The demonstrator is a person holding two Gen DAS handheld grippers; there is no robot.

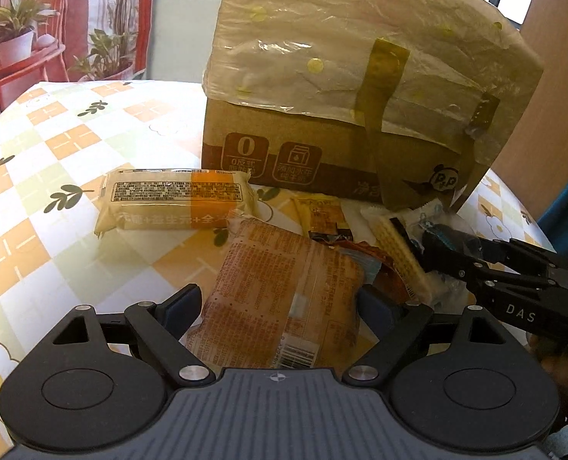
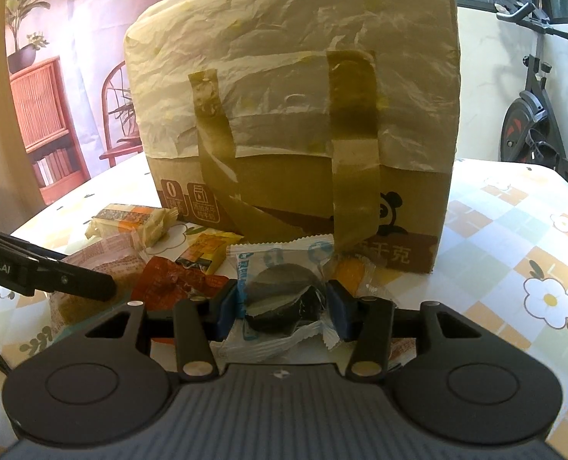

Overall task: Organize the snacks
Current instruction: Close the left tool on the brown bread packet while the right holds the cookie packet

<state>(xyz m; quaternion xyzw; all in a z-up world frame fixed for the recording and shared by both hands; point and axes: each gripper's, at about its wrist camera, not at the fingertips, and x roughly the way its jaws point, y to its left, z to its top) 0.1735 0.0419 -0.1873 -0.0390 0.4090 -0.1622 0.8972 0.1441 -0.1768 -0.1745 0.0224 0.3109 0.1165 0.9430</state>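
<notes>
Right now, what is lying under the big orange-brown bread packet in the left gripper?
Its far right edge lies over a red-orange wrapper, and the checked tablecloth shows beside it. What lies under the middle of the bread packet is covered.

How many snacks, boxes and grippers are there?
Snack packets: 6 (pale, big orange, yellow, red, wafer, cookie)
Box: 1
Grippers: 2 (left gripper, right gripper)
Total: 9
</notes>
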